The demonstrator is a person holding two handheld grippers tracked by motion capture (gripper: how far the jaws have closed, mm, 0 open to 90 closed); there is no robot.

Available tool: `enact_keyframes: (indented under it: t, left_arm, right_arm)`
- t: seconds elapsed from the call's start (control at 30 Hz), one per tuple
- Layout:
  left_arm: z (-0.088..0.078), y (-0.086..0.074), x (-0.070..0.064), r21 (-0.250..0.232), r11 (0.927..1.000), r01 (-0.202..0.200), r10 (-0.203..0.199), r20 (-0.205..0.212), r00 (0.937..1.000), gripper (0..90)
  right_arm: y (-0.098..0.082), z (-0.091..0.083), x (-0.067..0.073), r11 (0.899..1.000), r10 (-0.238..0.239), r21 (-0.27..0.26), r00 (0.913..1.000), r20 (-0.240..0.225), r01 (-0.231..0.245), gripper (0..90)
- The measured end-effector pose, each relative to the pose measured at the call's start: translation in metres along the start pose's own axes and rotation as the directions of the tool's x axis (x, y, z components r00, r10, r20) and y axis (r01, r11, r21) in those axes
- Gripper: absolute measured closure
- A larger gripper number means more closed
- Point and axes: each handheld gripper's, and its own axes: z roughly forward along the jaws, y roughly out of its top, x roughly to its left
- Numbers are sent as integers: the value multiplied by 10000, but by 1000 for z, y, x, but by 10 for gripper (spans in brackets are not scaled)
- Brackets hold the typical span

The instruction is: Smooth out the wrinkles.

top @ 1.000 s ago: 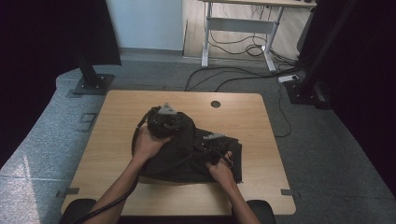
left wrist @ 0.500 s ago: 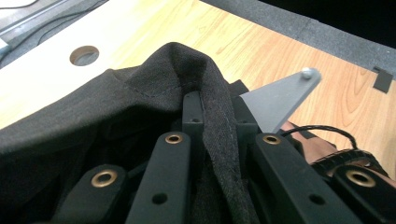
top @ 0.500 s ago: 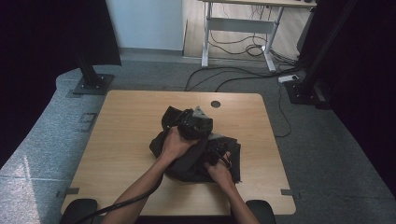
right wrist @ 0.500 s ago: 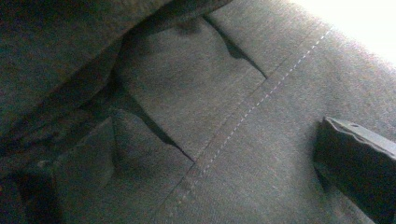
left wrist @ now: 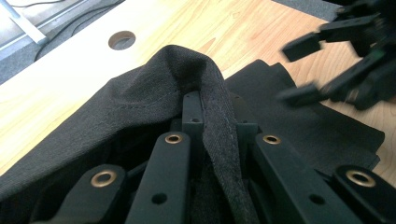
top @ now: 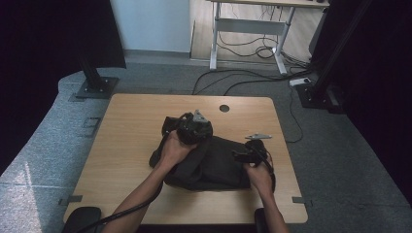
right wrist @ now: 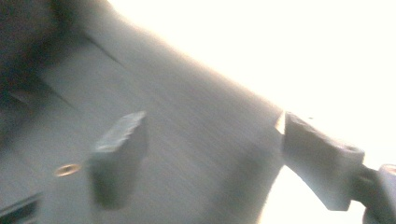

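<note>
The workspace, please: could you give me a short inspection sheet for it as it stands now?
Surface: wooden table, round hole near its far edge.
Job's things: black garment bunched at centre-right.
Clutter: nothing seen.
Grippers: left tongs shut on a garment fold; right tongs open over the garment's right side.
Cables: left tongs' cable runs off the near edge; floor cables beyond the table.
Surroundings: grey carpet, white desk frame, black stands.

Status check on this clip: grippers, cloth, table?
Left gripper shut on black cloth, fold lifted. Right gripper open over cloth. Table unobstructed.
</note>
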Motion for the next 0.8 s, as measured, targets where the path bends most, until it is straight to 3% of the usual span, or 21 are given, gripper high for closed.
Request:
enact_keyframes:
  t: [0.13,0.3,0.33,0.5,0.6,0.7,0.8]
  left_arm:
    - [-1,-1,2,-1,10000,45,-45,-69,10000,810]
    - [-2,0,2,46,10000,2,-1,-211,9998,810]
    - [-4,0,2,15,10000,-29,29,-352,9994,811]
    - [-12,9,1,-145,9999,-76,68,-506,9987,811]
    - [-13,16,-6,-110,9992,-388,380,-614,9974,812]
    - [-7,20,-15,-7,9983,-587,585,-675,9960,812]
    - [6,18,-22,306,9967,-751,772,-759,9941,811]
  right_arm:
    - [-23,-4,-26,9983,323,478,9992,249,-335,379]
    - [-38,8,-26,9945,108,1045,9997,-218,-85,565]
    - [-39,10,-25,9956,189,920,9992,-348,-157,609]
    - [-33,18,-9,9964,-67,849,9996,-259,89,707]
    - [-27,28,3,9973,-55,721,9978,-656,103,716]
    - [-14,44,30,9957,-525,714,9937,-995,597,716]
    - [-3,59,54,9942,-816,560,9841,-1576,914,679]
